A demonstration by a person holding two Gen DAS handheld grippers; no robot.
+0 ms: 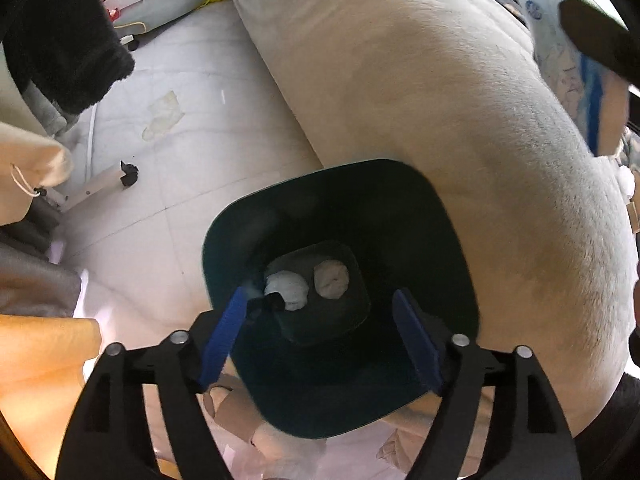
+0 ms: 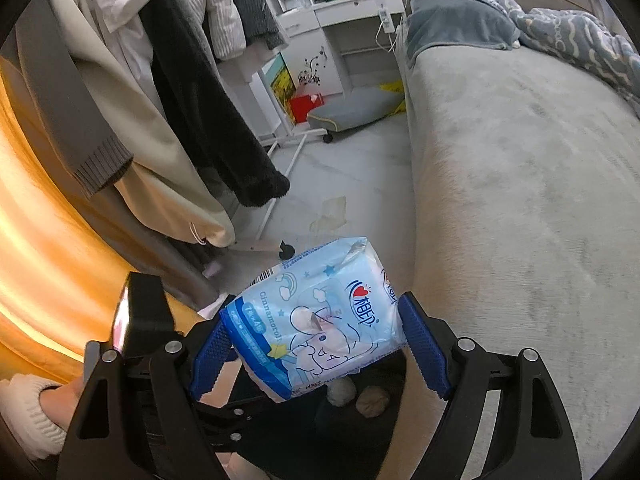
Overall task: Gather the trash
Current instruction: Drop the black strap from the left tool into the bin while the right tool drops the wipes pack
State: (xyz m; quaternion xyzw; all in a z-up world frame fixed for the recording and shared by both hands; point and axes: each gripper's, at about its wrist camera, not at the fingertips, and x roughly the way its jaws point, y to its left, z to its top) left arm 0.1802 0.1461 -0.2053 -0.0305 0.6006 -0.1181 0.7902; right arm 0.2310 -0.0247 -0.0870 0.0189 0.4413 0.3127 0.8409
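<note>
Seen from the left wrist, a dark green bin (image 1: 248, 232) stands on the floor against the bed. Two crumpled paper balls (image 1: 330, 280) lie at its bottom. My left gripper (image 1: 320, 300) hangs open right over the bin's mouth, nothing between its blue pads. A small black scrap (image 1: 275, 302) shows inside the bin beside the left fingertip. My right gripper (image 2: 314, 312) is shut on a light blue tissue pack (image 2: 332, 288), held above the bin (image 2: 352, 436) and the paper balls (image 2: 372, 402). The same pack (image 1: 560, 64) appears at the top right of the left wrist view.
A wide grey bed (image 2: 520, 200) fills the right side. Clothes (image 2: 192, 92) hang on a white rack at the left, its wheeled foot (image 1: 129, 174) on the pale tiled floor. A yellowish stain (image 1: 164, 120) marks the floor. A hand in a white cuff (image 2: 28, 412) is at lower left.
</note>
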